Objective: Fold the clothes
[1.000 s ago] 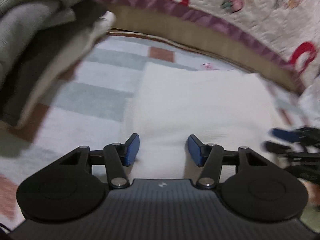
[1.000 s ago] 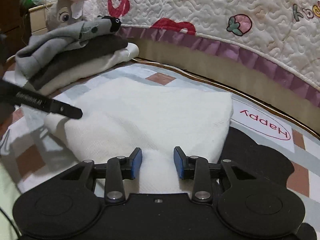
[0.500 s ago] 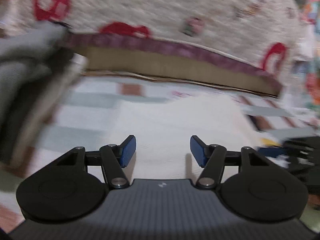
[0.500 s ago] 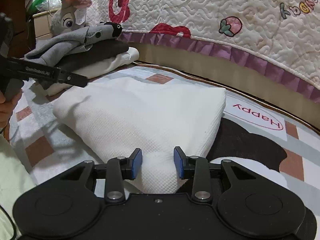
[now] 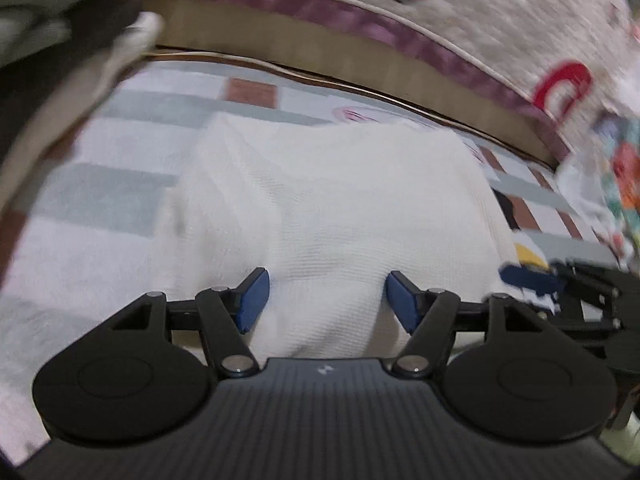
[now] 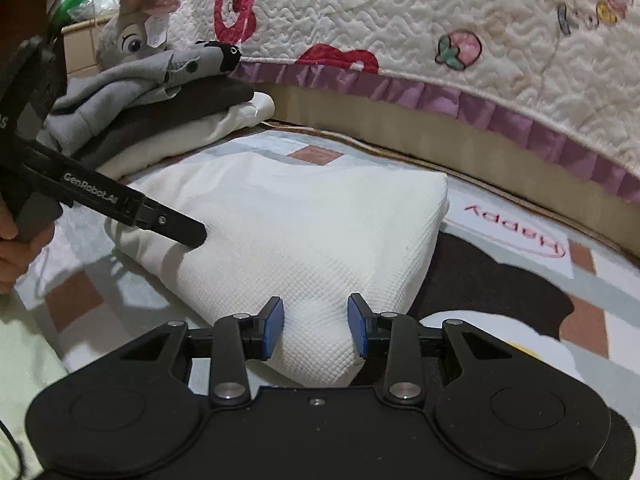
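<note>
Here, a bed fills both wrist views, its checked sheet (image 6: pixel 592 320) in pale grey, white and terracotta running up to a quilted cover (image 6: pixel 440 20) with red shapes and a strawberry along the top, from 10 to 2 o'clock. At the centre lies the task's piece, a white waffle-knit garment (image 6: pixel 304 232), already folded into a thick, tidy rectangle. At 10 o'clock from it sits a stack of folded clothes (image 6: pixel 160 108): grey on top, dark grey under it, cream at the bottom, with a grey plush mouse (image 6: pixel 132 36) behind. So several pieces look finished, and this one appears close to done. What seems left is carrying it to the stack.

The right gripper (image 6: pixel 316 328) holds the near corner of the white garment, which bulges between the blue pads as they squeeze it. The left gripper (image 5: pixel 326 300) straddles the garment's near edge at 6 o'clock in its own blurred view. Its jaws have just been opening wider; cloth fills the gap between them, and the pads seem to rest beside the fabric, not to clamp it. From the right wrist view, the left tool's arm reaches in from 9 o'clock, a hand (image 6: pixel 12 252) on its handle.
</note>
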